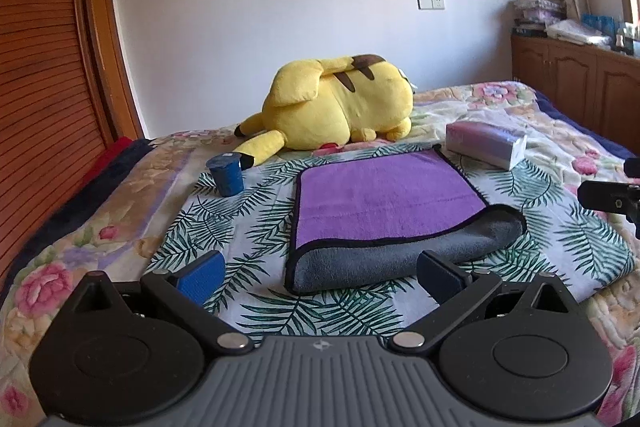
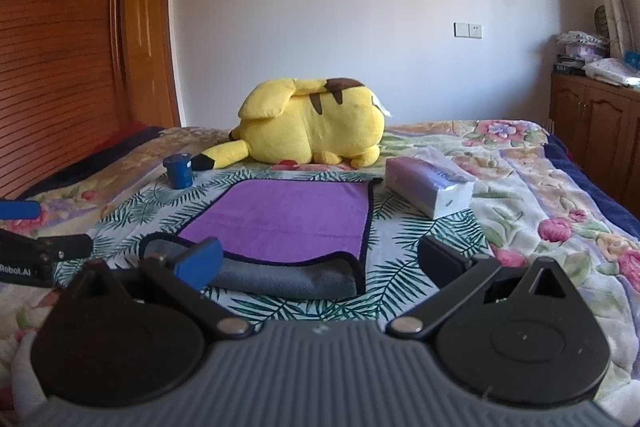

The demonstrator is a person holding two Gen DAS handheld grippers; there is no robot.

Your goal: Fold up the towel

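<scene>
A purple towel point(image 1: 380, 199) with a grey underside and black trim lies on the leaf-print cloth on the bed; its near part is folded over, so a grey band point(image 1: 400, 259) shows toward me. It also shows in the right wrist view point(image 2: 288, 219). My left gripper point(image 1: 320, 277) is open and empty, just short of the towel's near grey edge. My right gripper point(image 2: 320, 261) is open and empty, its blue left finger point(image 2: 198, 261) in front of the grey fold. Each gripper shows at the edge of the other's view.
A yellow plush toy point(image 1: 340, 103) lies behind the towel. A blue cup point(image 1: 227, 174) stands to the towel's left and a white-lilac tissue pack point(image 1: 486, 143) to its right. A wooden headboard point(image 1: 44, 87) is at left and cabinets point(image 1: 576, 83) at right.
</scene>
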